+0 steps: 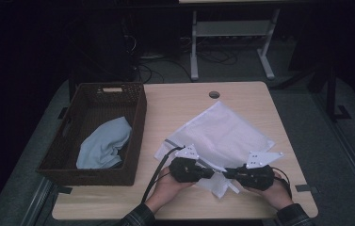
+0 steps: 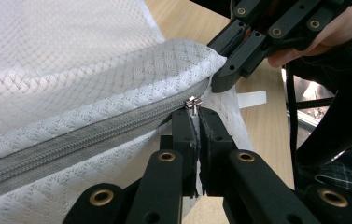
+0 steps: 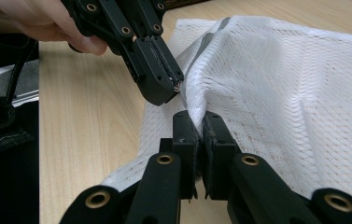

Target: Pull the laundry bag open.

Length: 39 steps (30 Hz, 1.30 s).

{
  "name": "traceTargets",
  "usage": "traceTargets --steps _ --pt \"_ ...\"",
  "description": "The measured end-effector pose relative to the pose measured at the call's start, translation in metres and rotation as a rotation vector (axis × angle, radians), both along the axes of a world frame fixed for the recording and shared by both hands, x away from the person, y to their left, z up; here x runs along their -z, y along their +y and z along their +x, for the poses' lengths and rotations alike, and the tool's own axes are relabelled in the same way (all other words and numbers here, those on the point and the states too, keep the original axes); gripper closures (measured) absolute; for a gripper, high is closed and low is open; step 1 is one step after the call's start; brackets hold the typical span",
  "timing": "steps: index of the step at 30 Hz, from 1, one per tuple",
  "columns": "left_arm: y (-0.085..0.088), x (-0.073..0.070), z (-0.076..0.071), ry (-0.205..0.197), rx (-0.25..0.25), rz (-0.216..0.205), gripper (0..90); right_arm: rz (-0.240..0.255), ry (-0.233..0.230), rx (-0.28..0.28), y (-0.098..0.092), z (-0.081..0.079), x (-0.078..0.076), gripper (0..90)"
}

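A white mesh laundry bag [image 1: 222,132] lies on the wooden table [image 1: 180,101], its grey zipper [image 2: 94,135] running along the near edge. In the left gripper view, my left gripper [image 2: 198,114] is shut, its tips pinching the small metal zipper pull [image 2: 193,103] at the end of the zipper. My right gripper [image 3: 197,119] is shut on the bag's fabric [image 3: 281,84] at the corner just beside it. The two grippers meet tip to tip, left gripper [image 1: 211,173] and right gripper [image 1: 226,173], near the table's front edge. The zipper looks closed along its visible length.
A dark wicker basket [image 1: 137,117] stands on the left of the table with a light blue cloth [image 1: 104,143] in it. A round cable hole [image 1: 214,94] sits near the far edge. Bare tabletop lies between the basket and the bag.
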<state>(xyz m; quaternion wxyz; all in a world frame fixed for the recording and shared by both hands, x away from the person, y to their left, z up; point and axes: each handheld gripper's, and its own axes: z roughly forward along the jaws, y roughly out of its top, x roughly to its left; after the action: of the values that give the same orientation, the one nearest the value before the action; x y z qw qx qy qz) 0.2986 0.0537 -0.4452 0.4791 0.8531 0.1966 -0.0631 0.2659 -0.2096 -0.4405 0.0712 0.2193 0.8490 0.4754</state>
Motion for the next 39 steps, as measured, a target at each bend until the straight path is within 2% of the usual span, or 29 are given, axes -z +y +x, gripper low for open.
traceTargets --steps 3,14,20,35,39 --pt "0.002 0.001 0.001 -0.005 -0.008 0.011 87.0 -0.002 0.002 0.000 0.000 0.000 0.001 84.8" --pt "0.007 0.000 0.003 0.007 -0.023 0.001 87.0 0.001 0.005 0.009 -0.004 0.000 0.002 84.8" --pt "0.009 0.001 0.004 0.008 -0.024 0.011 87.0 0.003 0.005 0.008 -0.004 0.001 0.002 84.8" --pt "0.019 0.000 0.009 0.021 -0.043 0.001 87.0 0.005 0.009 0.029 -0.012 0.001 0.003 84.8" --pt "0.019 0.001 0.010 0.023 -0.045 0.010 87.0 0.001 0.008 0.030 -0.013 0.001 0.003 84.8"
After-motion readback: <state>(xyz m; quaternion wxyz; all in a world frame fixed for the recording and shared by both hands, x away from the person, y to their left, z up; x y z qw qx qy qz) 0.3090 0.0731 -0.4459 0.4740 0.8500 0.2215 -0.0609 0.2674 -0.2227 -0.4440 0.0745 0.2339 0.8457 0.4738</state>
